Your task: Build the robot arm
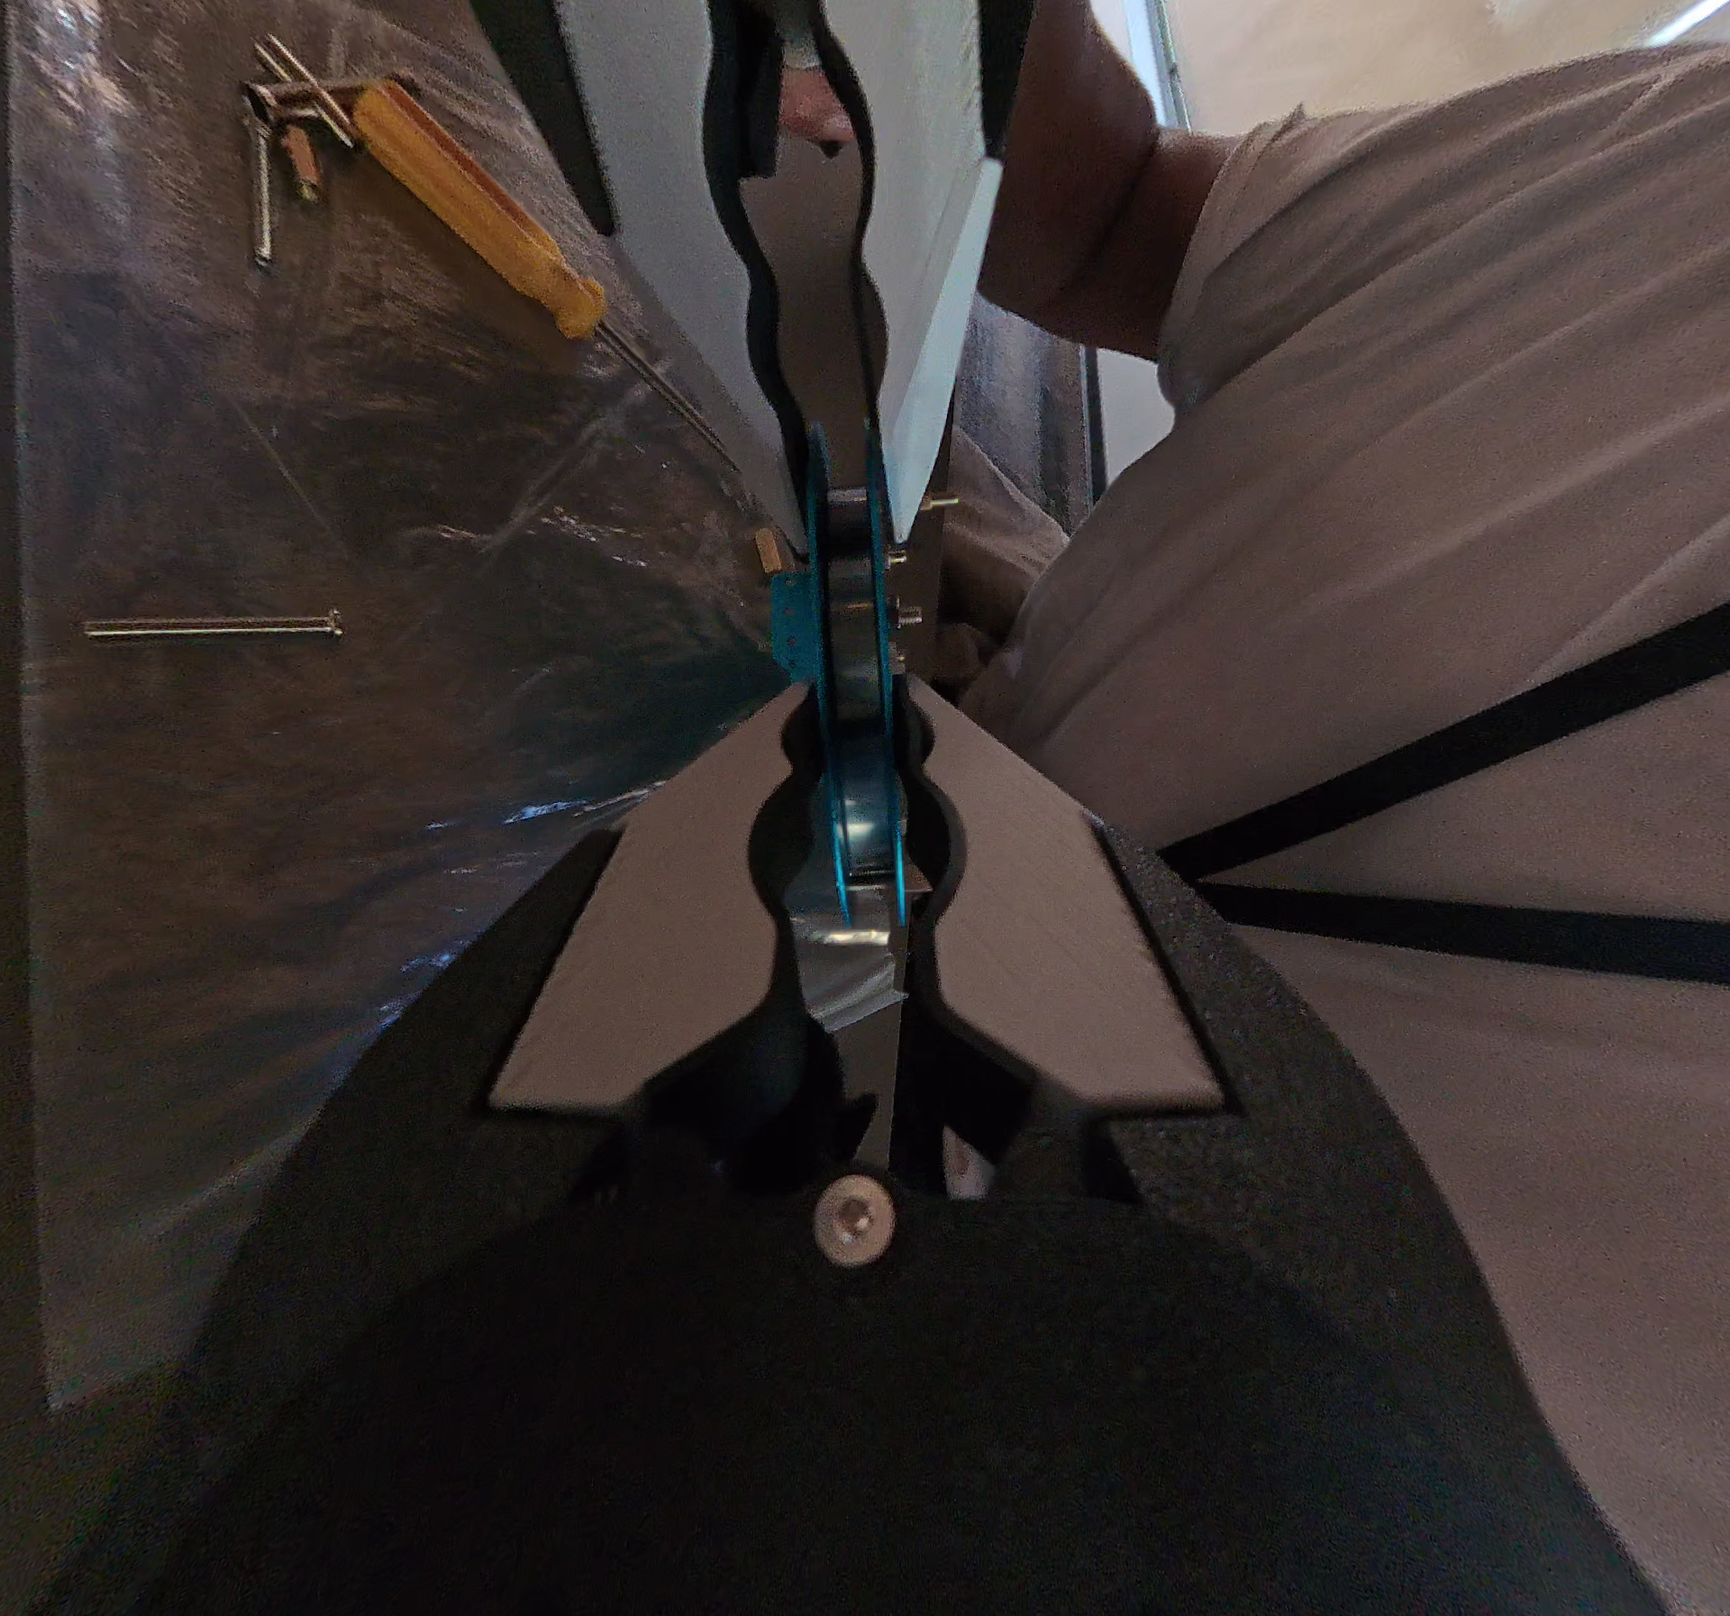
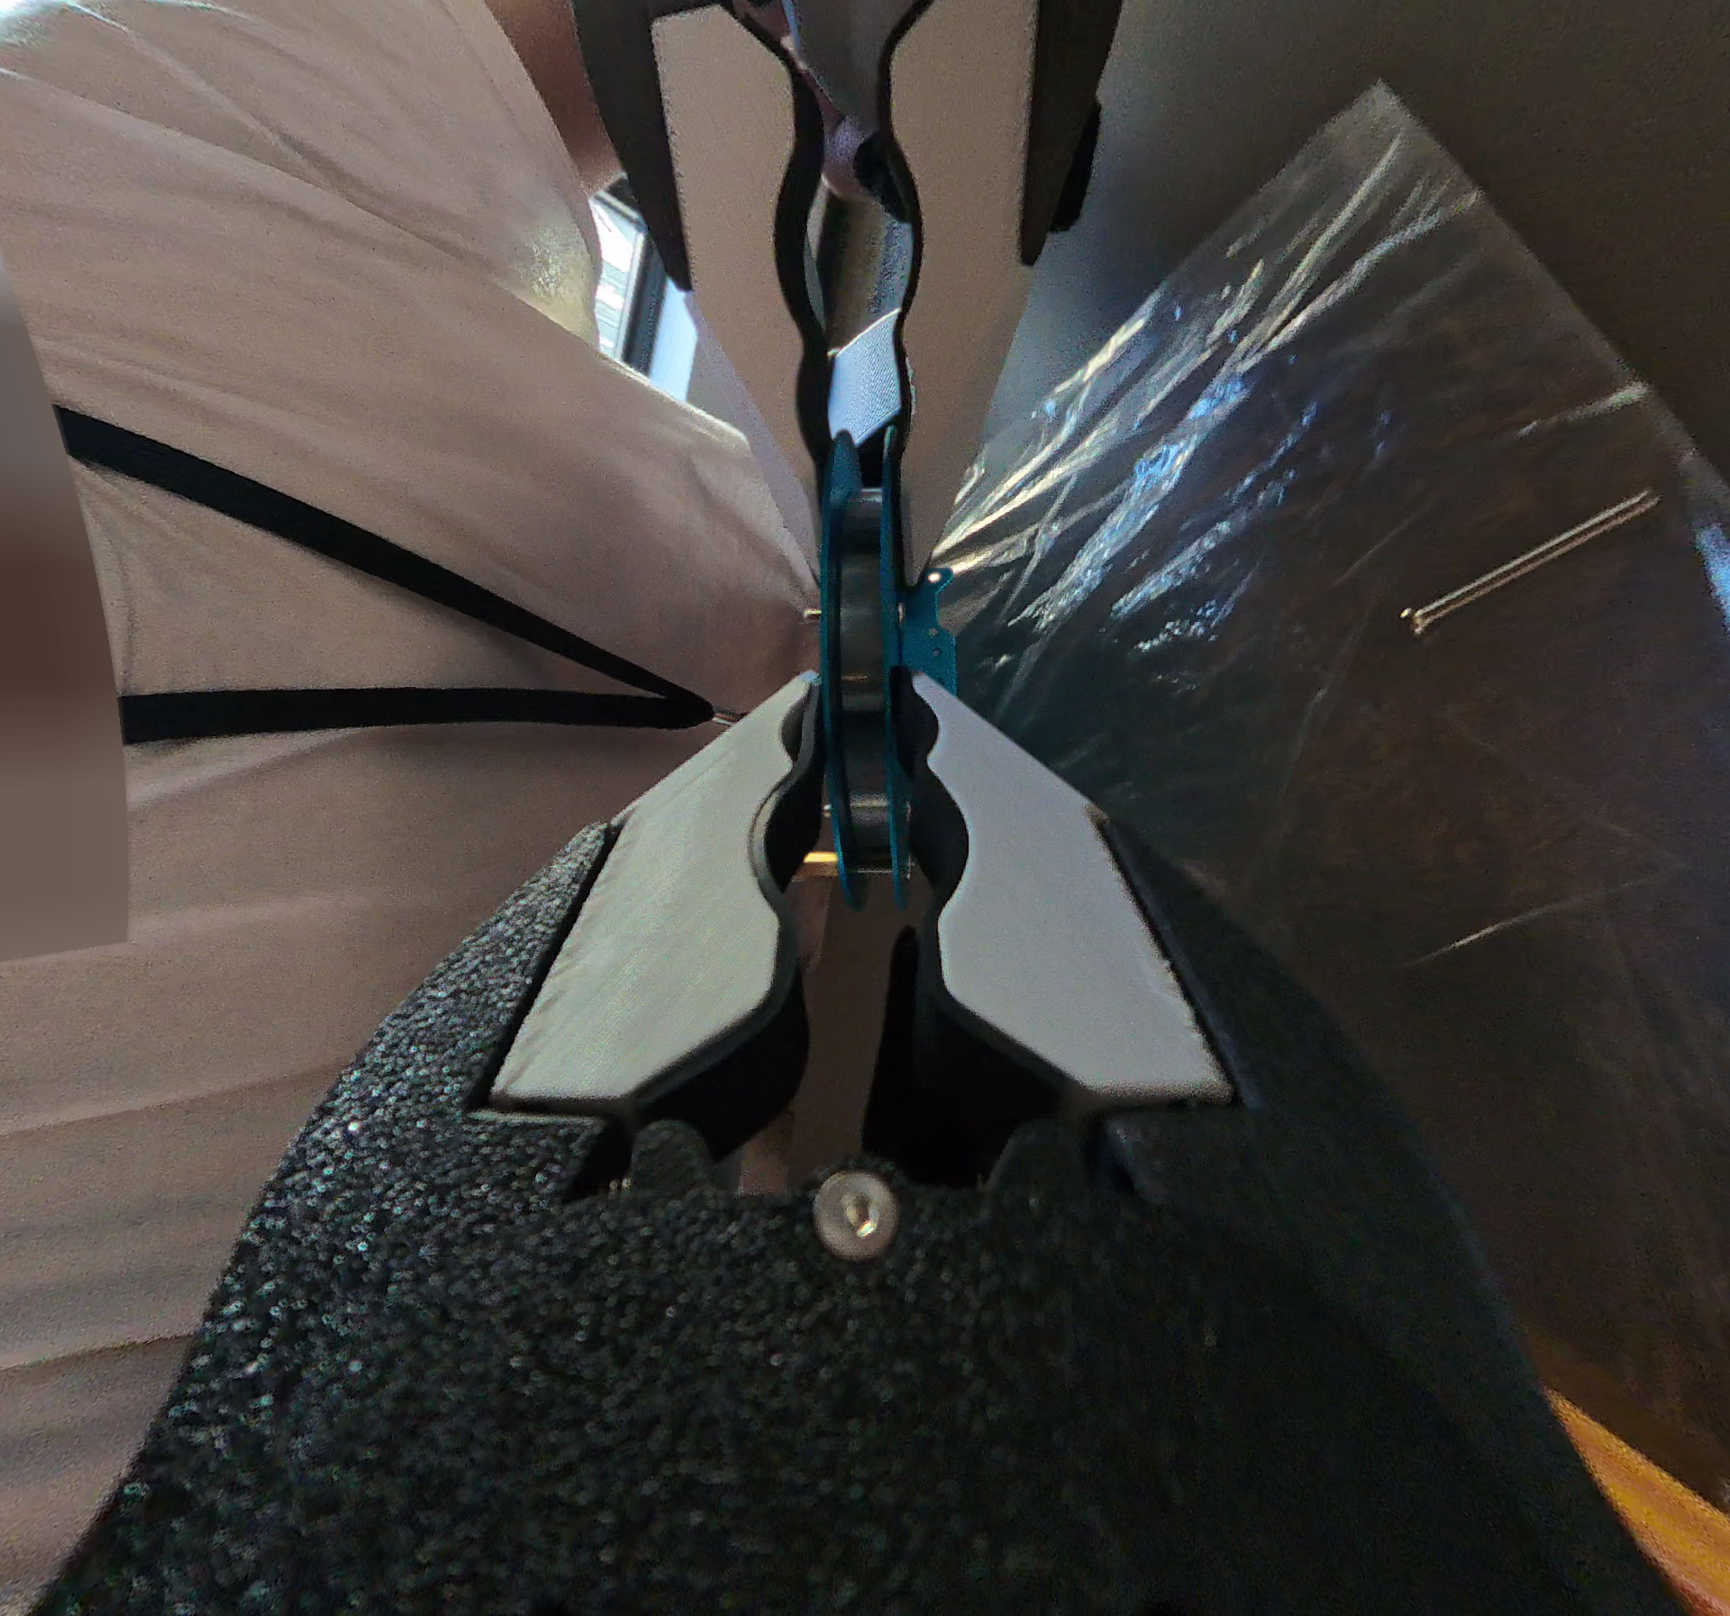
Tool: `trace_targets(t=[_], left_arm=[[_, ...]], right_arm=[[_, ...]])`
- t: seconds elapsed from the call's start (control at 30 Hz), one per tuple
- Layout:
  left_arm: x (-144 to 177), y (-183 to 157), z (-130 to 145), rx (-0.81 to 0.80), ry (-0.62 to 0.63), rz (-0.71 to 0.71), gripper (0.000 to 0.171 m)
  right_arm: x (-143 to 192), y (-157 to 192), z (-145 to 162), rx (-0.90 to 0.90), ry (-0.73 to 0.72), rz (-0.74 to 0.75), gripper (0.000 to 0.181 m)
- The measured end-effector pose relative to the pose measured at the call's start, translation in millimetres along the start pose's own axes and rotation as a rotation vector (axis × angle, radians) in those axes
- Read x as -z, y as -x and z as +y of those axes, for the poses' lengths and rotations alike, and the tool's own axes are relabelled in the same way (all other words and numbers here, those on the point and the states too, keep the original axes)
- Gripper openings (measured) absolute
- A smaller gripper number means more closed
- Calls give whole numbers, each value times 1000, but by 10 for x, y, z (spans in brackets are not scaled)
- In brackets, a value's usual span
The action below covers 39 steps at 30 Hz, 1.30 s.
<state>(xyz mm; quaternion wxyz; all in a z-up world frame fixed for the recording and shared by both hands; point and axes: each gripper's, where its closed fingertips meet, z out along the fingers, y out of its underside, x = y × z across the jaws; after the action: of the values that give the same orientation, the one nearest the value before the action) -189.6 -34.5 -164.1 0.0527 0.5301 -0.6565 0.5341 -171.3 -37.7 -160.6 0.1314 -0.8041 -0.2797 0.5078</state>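
A blue-plated assembly (image 1: 847,635) is clamped from opposite ends, clear of the bench (image 1: 281,494), by the left gripper (image 1: 847,784) and right gripper (image 2: 866,784), a yellow-handled screwdriver (image 1: 473,209) and long screw (image 1: 211,630) lying unused.

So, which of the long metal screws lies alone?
The long screw lying alone, level, on the plastic sheet; the others are heaped beside the yellow-handled screwdriver.

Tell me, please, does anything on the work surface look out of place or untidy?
Slightly untidy only. Near the orange-handled screwdriver, several long screws lie crossed in a loose heap, and one long screw lies apart. Both grippers clamp the blue assembly; nothing looks spilled or broken.
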Motion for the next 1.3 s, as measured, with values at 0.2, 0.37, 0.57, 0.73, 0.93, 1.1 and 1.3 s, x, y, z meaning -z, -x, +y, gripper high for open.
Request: trace_targets(t=[0.2, 0.37, 0.57, 0.73, 0.93, 1.1, 1.3], left_arm=[[225, -34, -194, -210, -5, -210, 12], [336, -19, -177, -346, 36, -339, 12], [448, 12, -3, -378, 43, -394, 12], [484, -24, 64, -422, 45, -379, 12], [493, -43, 107, -488, 85, -337, 12], [515, -24, 121, -511, 118, -293, 12], [551, -8, 185, -574, 173, -258, 12]], right_arm=[[141, 83, -259, 269, -16, 223, 13], [274, 128, -392, 376, -71, 238, 19], [445, -718, -380, 282, -121, 594, 22], [116, -1099, -211, 166, -45, 735, 24], [57, -1214, -225, 247, 26, 819, 18], [-21, -1156, -217, 426, 172, 844, 0], [120, -1107, -151, 627, 304, 822, 0]])
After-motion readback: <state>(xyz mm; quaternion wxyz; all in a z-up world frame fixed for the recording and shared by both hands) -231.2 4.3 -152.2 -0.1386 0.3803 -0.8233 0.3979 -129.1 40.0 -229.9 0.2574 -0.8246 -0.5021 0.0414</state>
